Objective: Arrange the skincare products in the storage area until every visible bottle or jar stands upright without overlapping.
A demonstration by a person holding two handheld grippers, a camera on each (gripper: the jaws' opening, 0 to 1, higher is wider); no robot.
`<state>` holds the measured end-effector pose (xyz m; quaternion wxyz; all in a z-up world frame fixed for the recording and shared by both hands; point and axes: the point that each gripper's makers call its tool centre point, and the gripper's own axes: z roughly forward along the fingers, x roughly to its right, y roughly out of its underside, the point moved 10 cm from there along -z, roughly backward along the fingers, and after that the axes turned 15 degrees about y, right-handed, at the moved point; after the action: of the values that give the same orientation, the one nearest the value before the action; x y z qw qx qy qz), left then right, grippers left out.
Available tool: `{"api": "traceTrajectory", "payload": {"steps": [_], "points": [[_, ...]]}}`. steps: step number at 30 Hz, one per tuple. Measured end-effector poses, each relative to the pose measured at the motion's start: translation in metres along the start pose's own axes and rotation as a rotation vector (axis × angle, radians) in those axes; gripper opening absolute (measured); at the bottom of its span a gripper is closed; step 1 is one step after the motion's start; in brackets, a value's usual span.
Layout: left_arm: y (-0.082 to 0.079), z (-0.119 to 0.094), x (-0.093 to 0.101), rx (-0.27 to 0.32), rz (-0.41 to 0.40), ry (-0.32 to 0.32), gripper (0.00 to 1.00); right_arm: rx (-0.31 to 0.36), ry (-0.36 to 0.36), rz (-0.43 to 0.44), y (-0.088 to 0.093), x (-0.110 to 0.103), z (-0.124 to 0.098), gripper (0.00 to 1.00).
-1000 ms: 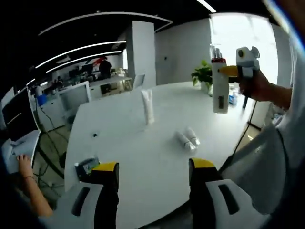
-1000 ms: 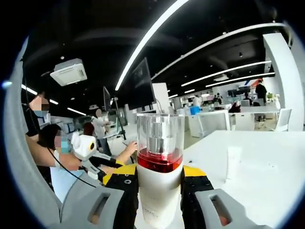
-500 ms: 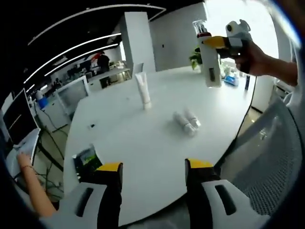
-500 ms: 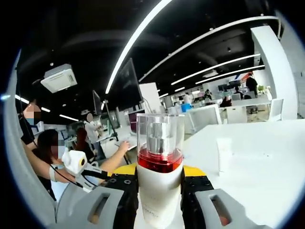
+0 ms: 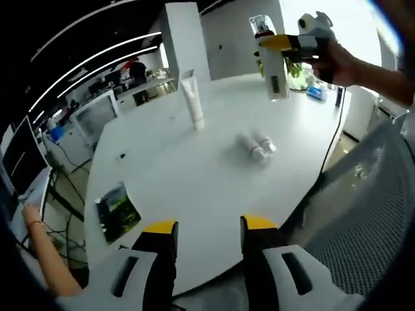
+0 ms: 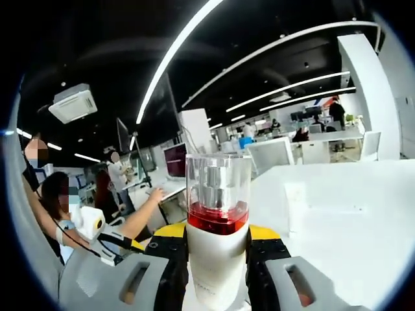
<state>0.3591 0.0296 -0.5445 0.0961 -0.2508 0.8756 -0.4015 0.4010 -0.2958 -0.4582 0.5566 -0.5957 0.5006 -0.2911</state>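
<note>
Now your right gripper (image 6: 217,259) is grasping the white clear-capped pump bottle (image 6: 217,240) upright; your left gripper's (image 5: 207,249) fingers are spreading, released, above the white round surface (image 5: 188,168).

A: What colour is the pump bottle (image 6: 217,249) at the centre bottom of the right gripper view?

B: White body, a red band at the shoulder, and a clear cap with a silvery pump inside.

A: And the right gripper (image 6: 217,259) around it?

B: Black fingers (image 6: 170,269) topped with yellow, on a grey body.

A: The left gripper (image 5: 207,249), at the bottom of its own view?

B: The same: yellow tips, black fingers, grey housing.

A: The table (image 5: 181,175)?

B: Plain white. The tube (image 5: 193,102) in the upper middle is white too, and the two small bottles (image 5: 257,147) right of centre look pale with clear caps.

A: Any pattern?

B: A green-printed card (image 5: 117,212) at the lower left, dark-edged.
</note>
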Motion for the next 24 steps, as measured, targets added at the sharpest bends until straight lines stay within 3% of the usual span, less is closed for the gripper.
{"api": "traceTrajectory", "payload": {"steps": [4, 11, 24], "points": [[0.003, 0.002, 0.002, -0.031, 0.038, 0.014, 0.32, -0.020, 0.019, -0.019, -0.001, 0.008, 0.016, 0.27], [0.010, 0.003, -0.003, -0.064, 0.016, 0.008, 0.31, -0.002, 0.044, -0.024, -0.008, 0.025, 0.042, 0.27], [0.020, -0.002, -0.011, -0.094, -0.010, 0.005, 0.26, -0.040, 0.120, -0.099, 0.000, 0.062, 0.089, 0.27]]}}
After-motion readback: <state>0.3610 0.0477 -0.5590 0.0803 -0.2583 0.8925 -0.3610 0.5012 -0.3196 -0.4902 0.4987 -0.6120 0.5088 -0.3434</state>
